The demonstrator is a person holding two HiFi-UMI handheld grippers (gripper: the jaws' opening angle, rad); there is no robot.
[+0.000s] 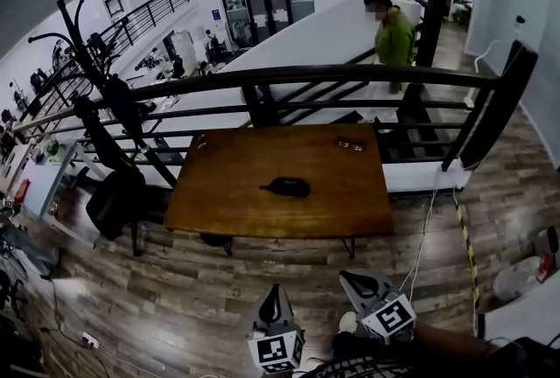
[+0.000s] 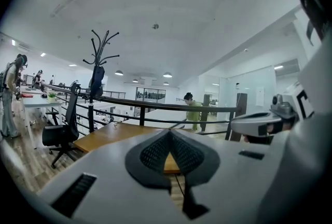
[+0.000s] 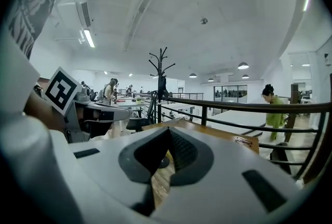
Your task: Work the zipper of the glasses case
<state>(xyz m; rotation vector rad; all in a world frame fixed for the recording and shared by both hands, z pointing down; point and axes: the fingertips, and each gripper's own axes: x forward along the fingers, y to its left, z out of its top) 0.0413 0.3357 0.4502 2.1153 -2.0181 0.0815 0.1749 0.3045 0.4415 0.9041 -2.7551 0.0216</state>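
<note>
Tongs first: both pairs are squeezed fully shut with nothing in them. From the head view, the left tongs and the right tongs sit side by side over the wood floor, on the near side of the table and pointing toward it. The black glasses case lies flat around the middle of the tabletop, well apart from both pairs. A pair of glasses lies near the far right corner. Behind the table runs a dark railing, with a person in a green jacket beyond it, a coat rack off to the left and an office chair by the table's left end.

Left gripper view: the ribbed pads meet at the tip, no gap, nothing pinched. Tabletop and railing show ahead, and the right tongs poke in from the right.

Right gripper view: same deal, pads pressed together and empty. The glasses show on the table's far side, and the left tongs are off to the left. Can't clearly pick out the case here.
</note>
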